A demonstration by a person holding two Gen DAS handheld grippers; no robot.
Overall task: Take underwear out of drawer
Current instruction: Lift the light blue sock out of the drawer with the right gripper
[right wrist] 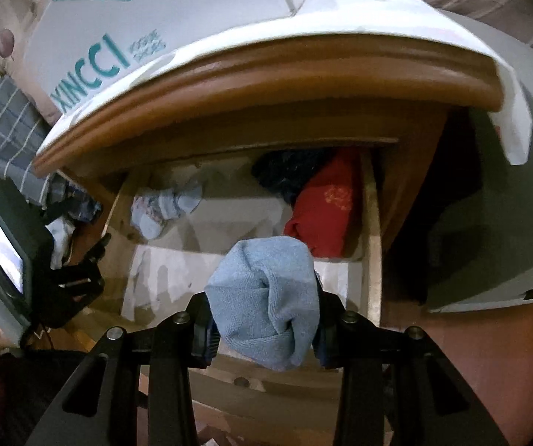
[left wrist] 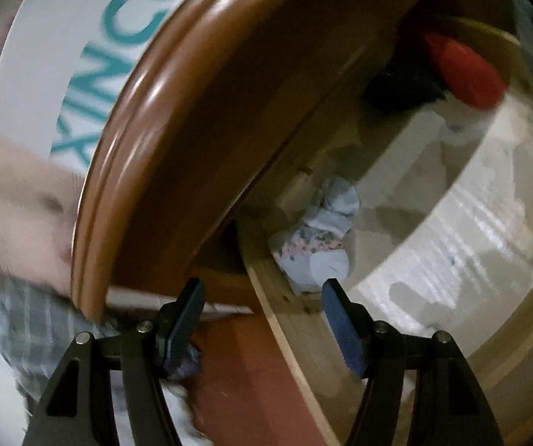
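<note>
Cabinet top: brown rounded wooden edge (right wrist: pixel 266 74) overhangs the open drawer, shading its back part.
White box: printed with teal letters (right wrist: pixel 91 63), sits on the cabinet top.
Drawer: pale wooden walls (right wrist: pixel 372 230), paper-lined floor, pulled out below the overhang.
Red garment: (right wrist: pixel 322 204) at the drawer's back right, a dark one (right wrist: pixel 285 174) beside it.
Blue underwear: rolled bundle (right wrist: pixel 266 297) clamped between the right gripper (right wrist: pixel 262 329) pads, above the drawer front.
Patterned bundle: pale, floral (left wrist: pixel 315 241), in the drawer's left corner.
Left gripper: (left wrist: pixel 262 319) jaws apart, empty, near that bundle.
</note>
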